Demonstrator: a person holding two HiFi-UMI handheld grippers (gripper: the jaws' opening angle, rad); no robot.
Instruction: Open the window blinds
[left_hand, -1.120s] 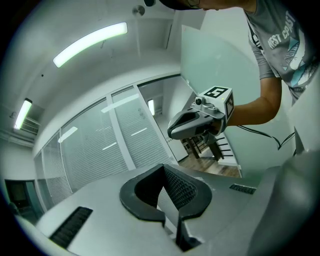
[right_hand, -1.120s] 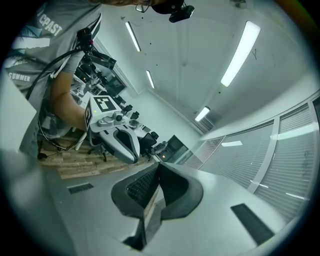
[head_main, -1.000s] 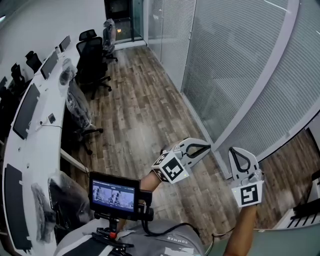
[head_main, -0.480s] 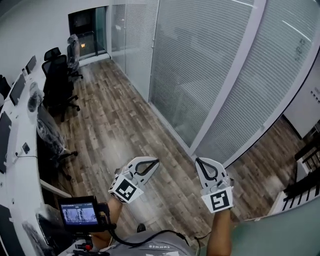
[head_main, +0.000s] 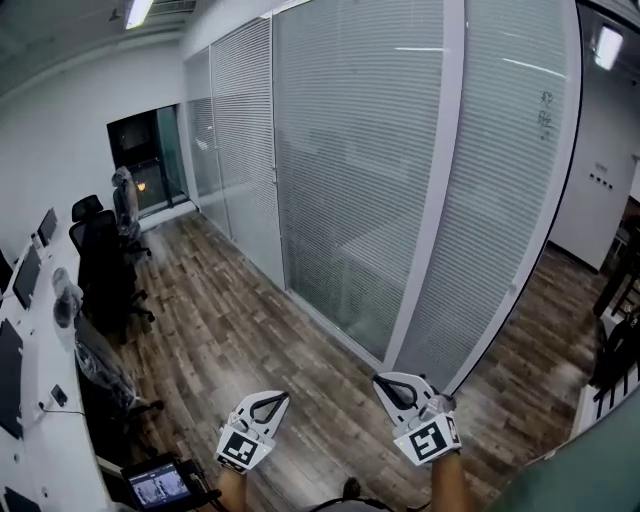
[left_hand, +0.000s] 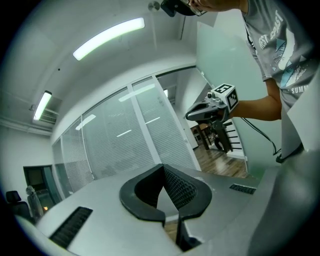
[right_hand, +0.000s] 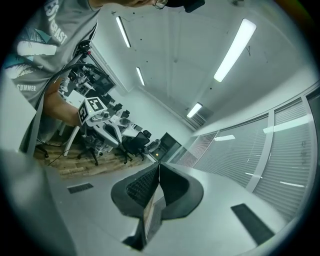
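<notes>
blinds stand well ahead of left gripper and right gripper, both jaws together, empty.

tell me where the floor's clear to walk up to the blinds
Bare wood floor runs in a wide strip between the closed blinds and the row of office chairs, right up to the blinds' foot. Crowded: the left side, where chairs pack along the desk, and dark furniture at far right.

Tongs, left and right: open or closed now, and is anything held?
Left tongs: closed, holding nothing.
Right tongs: closed, holding nothing.
</notes>
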